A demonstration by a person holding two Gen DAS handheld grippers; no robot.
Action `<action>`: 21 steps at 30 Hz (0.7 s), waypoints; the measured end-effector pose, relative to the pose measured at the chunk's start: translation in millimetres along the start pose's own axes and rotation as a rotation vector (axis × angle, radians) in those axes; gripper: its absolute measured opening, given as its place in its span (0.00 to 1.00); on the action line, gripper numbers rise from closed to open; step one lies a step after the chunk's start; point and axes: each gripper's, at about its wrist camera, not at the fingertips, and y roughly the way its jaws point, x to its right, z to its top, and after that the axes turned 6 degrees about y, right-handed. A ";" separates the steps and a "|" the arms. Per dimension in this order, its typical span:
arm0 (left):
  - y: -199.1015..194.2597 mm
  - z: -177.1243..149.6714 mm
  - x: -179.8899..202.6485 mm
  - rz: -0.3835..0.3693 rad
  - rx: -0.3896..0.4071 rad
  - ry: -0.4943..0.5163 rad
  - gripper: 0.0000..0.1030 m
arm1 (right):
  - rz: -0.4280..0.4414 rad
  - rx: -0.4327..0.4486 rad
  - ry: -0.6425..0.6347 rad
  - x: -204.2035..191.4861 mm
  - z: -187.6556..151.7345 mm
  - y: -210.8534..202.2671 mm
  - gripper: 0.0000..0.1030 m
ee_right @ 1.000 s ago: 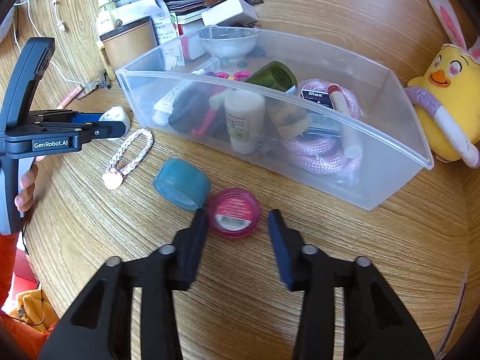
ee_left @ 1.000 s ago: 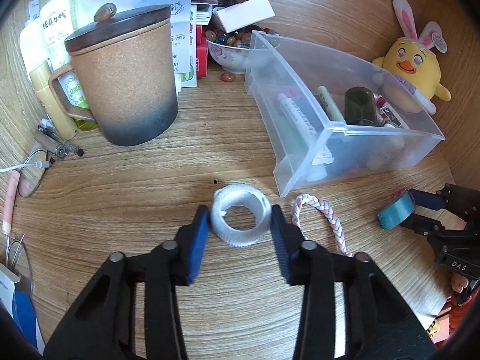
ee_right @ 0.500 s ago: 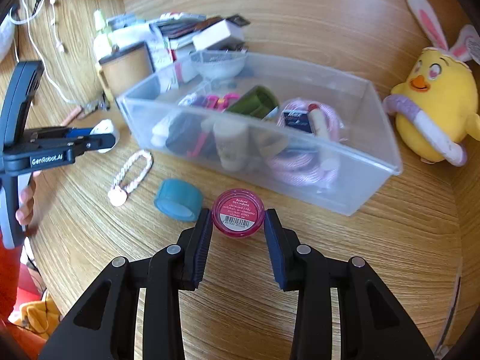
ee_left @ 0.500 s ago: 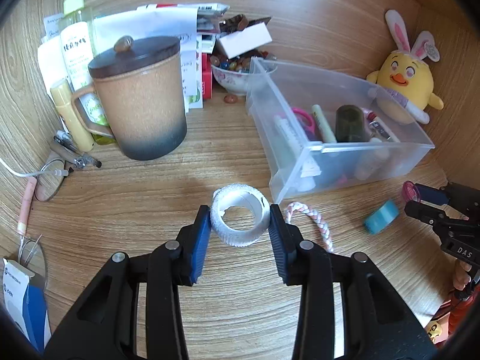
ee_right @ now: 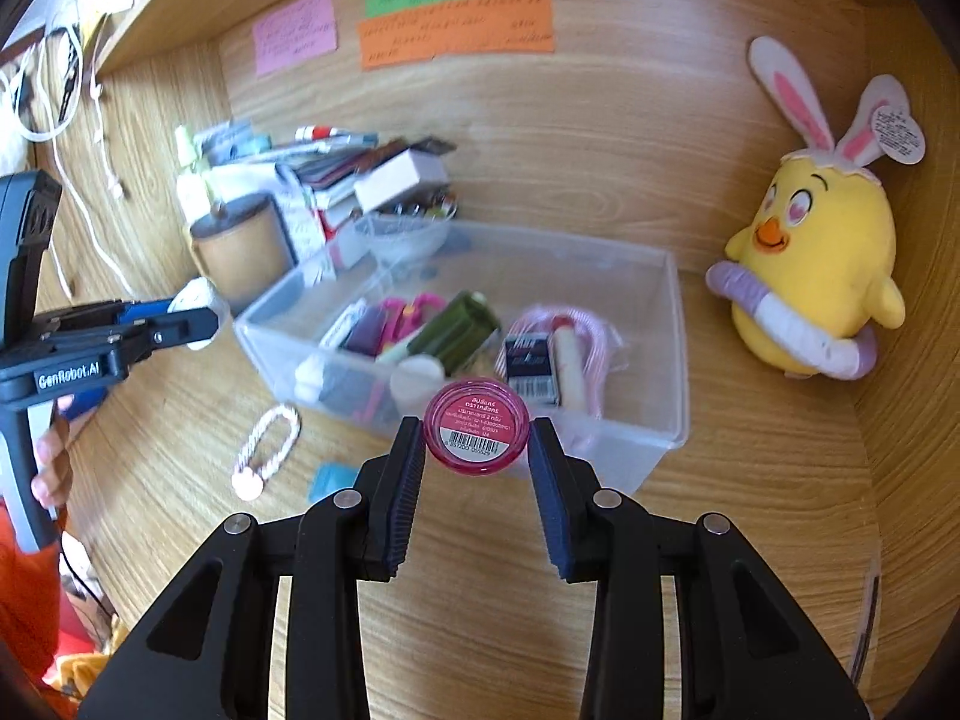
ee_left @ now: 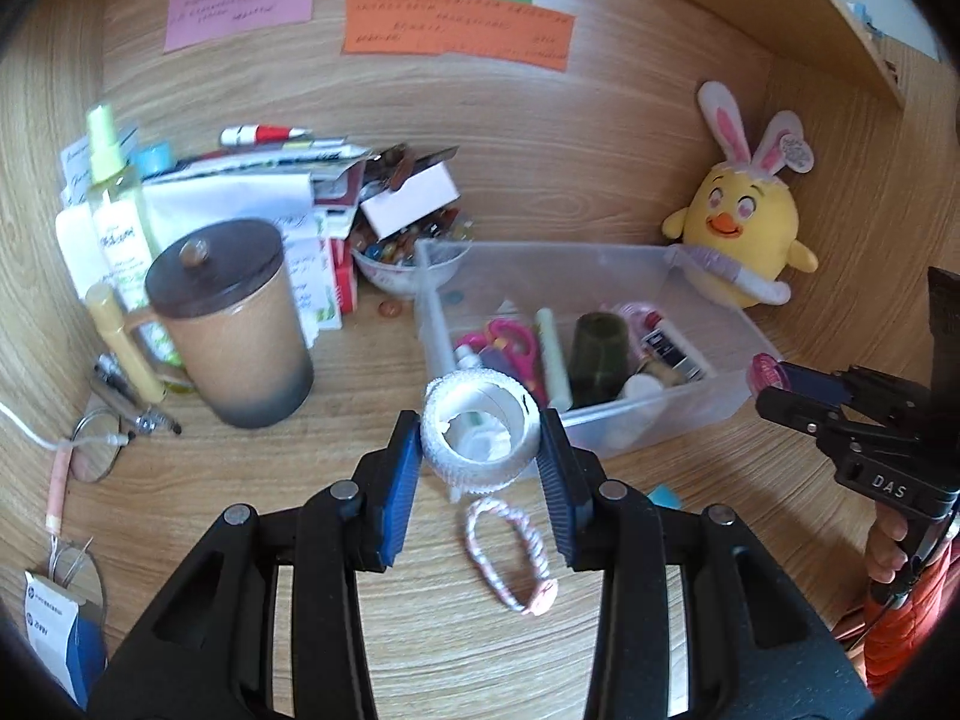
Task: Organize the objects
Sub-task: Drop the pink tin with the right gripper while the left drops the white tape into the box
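Observation:
My left gripper [ee_left: 480, 450] is shut on a white tape roll [ee_left: 480, 441], held above the desk in front of the clear plastic bin [ee_left: 708, 402]. My right gripper [ee_right: 477, 441] is shut on a small pink round jar [ee_right: 477, 433] with a barcode label, lifted near the bin's [ee_right: 660, 438] front wall. The bin holds pink scissors [ee_left: 510, 339], a dark green bottle [ee_left: 597, 354], tubes and a pink cord. A pink-and-white braided loop [ee_left: 507, 558] and a blue tape roll [ee_right: 330, 480] lie on the desk below. Each gripper shows in the other's view, left gripper [ee_right: 186, 315] and right gripper [ee_left: 774, 384].
A brown lidded mug [ee_left: 234, 324], a spray bottle [ee_left: 117, 210], stacked papers and boxes, and a bowl of beads [ee_left: 402, 264] crowd the back left. A yellow plush chick [ee_left: 741, 228] sits at the back right. Glasses [ee_left: 96, 444] and pens lie at left. Sticky notes hang on the back wall.
Both grippers closed on their items, the tape roll and the pink jar, and lifted them off the desk. The views have tilted up toward the back wall.

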 end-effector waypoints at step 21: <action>63.8 26.7 38.0 -0.054 -0.080 0.091 0.37 | -0.079 -0.035 0.080 32.7 30.3 48.4 0.31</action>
